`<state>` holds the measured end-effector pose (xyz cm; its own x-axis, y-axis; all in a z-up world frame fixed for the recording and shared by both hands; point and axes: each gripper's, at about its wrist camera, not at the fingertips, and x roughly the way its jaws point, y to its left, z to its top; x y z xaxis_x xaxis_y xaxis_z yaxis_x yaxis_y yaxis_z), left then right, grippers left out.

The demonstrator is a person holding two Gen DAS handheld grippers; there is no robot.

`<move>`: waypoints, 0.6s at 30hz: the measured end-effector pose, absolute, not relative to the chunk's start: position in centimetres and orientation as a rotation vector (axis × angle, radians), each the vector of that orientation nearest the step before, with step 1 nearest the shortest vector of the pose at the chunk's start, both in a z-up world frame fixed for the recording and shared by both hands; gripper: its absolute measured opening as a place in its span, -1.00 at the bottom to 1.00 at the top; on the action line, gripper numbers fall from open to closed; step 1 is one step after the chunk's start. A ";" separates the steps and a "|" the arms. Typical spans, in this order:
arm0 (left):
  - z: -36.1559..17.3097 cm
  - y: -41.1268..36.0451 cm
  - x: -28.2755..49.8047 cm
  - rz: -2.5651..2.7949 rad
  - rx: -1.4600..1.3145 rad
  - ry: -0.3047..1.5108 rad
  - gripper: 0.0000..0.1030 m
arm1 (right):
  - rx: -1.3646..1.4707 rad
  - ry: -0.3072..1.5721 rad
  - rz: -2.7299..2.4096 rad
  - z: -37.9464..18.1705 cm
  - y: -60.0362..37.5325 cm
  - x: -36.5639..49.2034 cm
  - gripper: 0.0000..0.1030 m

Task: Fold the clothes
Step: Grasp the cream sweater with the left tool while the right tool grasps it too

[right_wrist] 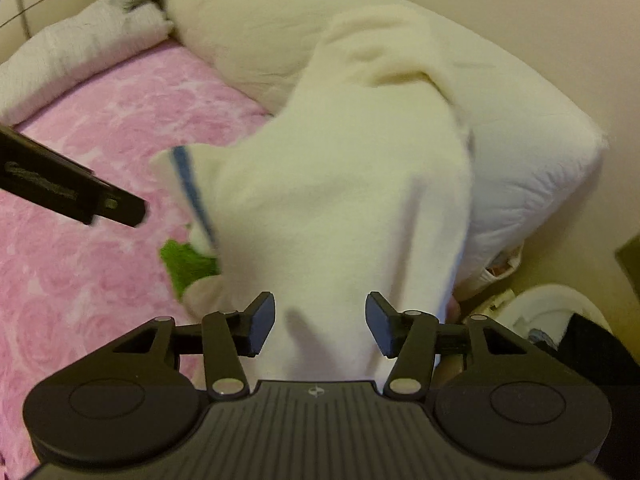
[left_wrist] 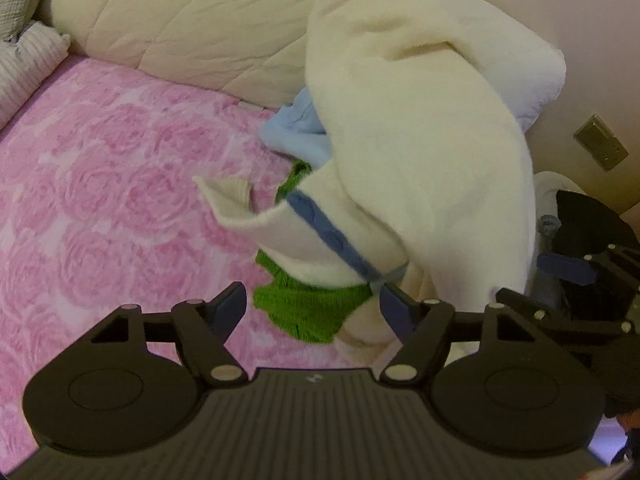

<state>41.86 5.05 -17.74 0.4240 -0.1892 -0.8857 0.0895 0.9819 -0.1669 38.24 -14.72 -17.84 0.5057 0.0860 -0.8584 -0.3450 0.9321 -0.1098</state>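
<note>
A: Showing what, centre frame?
B: Cream garment [left_wrist: 420, 152] with blue stripe [left_wrist: 332, 236], heaped over green cloth [left_wrist: 304, 312] on pink bedspread [left_wrist: 100, 184].
A: Jaws?
B: Left gripper [left_wrist: 312, 308] spread, gripping nothing; right gripper [right_wrist: 320, 324] spread, garment between, unpinched.

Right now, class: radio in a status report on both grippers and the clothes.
Left gripper open, right gripper open. Cream garment heaped, unfolded, on pink bedspread. Green cloth and blue cloth underneath.
</note>
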 end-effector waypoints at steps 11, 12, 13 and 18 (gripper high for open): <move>-19.1 5.5 47.6 -0.234 -0.104 1.028 0.72 | 0.086 1.021 0.136 -18.5 -22.8 43.6 0.36; -19.7 5.6 48.2 -0.251 -0.115 1.035 0.72 | 0.105 1.016 0.129 -18.7 -23.0 44.1 0.41; -20.2 5.7 48.7 -0.267 -0.128 1.043 0.72 | 0.123 1.013 0.124 -18.9 -23.2 44.6 0.44; -23.8 6.5 50.4 -0.368 -0.388 1.137 0.68 | 0.216 1.023 0.147 -20.1 -24.1 46.1 0.45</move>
